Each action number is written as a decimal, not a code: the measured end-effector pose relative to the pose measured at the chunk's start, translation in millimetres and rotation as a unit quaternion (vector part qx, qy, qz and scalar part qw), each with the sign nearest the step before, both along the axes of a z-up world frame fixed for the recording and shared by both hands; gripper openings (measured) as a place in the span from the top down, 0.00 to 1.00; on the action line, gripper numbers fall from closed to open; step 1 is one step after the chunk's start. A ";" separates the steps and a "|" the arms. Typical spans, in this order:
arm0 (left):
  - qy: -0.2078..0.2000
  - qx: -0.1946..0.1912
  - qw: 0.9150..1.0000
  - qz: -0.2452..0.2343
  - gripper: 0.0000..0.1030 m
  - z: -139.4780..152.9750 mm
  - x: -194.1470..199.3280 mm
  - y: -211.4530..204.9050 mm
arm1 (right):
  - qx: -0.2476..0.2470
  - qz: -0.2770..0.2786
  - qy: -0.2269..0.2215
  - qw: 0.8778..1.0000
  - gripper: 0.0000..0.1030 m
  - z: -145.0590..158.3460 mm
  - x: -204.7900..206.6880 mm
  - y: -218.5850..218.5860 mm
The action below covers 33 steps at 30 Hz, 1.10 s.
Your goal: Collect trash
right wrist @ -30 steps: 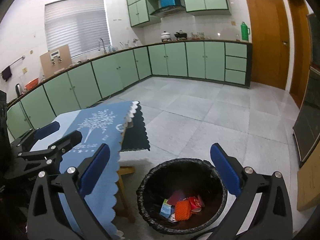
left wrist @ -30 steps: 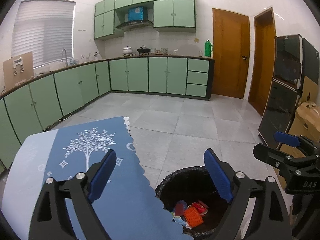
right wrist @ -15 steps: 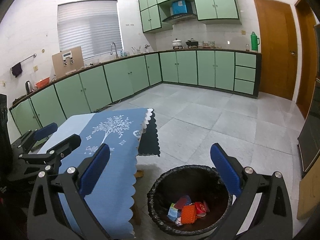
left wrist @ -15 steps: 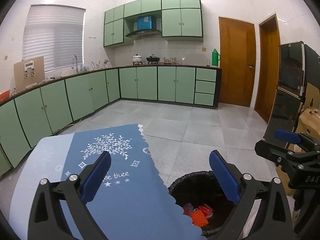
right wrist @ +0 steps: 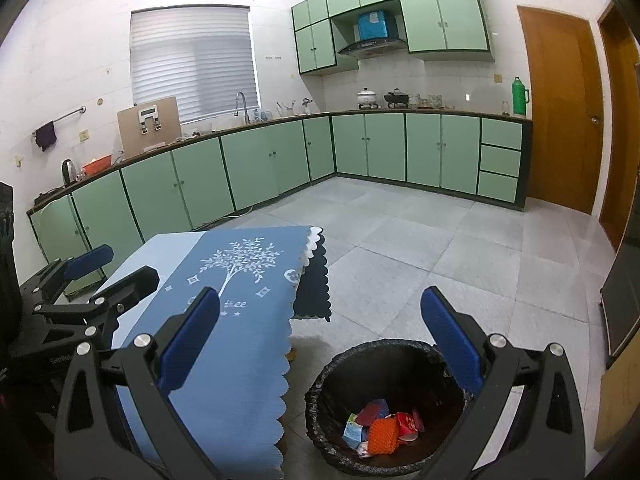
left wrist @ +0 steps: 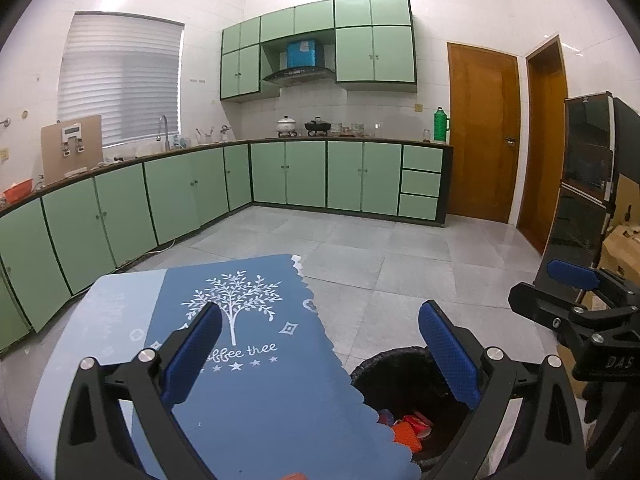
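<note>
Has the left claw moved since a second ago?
Yes. The left claw backed up and away from the bin; the bin sits lower and more hidden behind the tablecloth.

The right gripper (right wrist: 320,336) hung with jaws wide and empty above the black-lined bin (right wrist: 340,368), where an orange mesh piece (right wrist: 382,434) lay among red and blue wrappers (right wrist: 406,424). The blue tablecloth (right wrist: 240,320) (white tree print) draped beside it; the left gripper (right wrist: 116,268) hovered at frame left.

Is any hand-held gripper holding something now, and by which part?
Nothing is held. The left hand-held gripper and right hand-held gripper are both open and empty; the trash lies in the bin.
</note>
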<state>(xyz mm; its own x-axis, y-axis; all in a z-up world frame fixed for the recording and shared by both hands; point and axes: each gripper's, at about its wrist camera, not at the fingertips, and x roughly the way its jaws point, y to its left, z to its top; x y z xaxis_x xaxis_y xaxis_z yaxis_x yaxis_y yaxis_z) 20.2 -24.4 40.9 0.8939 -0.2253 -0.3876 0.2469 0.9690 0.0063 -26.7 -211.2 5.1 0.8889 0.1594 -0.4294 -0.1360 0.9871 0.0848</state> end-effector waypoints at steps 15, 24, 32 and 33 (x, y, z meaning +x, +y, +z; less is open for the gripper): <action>-0.002 0.000 1.000 0.010 0.06 0.3 -2.1 3.4 | -0.004 0.008 -0.003 1.000 0.05 0.2 3.3 8.4; -0.003 0.001 1.000 0.011 0.06 0.2 -1.9 4.9 | -0.004 0.011 -0.002 1.000 0.05 -0.4 4.9 9.2; -0.003 0.000 1.000 0.013 0.06 0.2 -1.6 7.7 | -0.005 0.013 -0.002 1.000 0.05 -1.1 5.2 10.7; -0.003 0.001 1.000 0.013 0.06 0.3 -1.5 7.6 | -0.005 0.013 -0.002 1.000 0.05 -1.0 5.0 10.9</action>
<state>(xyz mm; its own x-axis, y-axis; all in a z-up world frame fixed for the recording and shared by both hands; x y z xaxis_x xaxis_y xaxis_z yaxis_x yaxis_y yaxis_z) 18.7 -16.8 41.2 0.9017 -0.2018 -0.3823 0.2220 0.9750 0.0090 -21.6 -200.4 4.1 0.8867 0.1782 -0.4267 -0.1619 0.9840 0.0744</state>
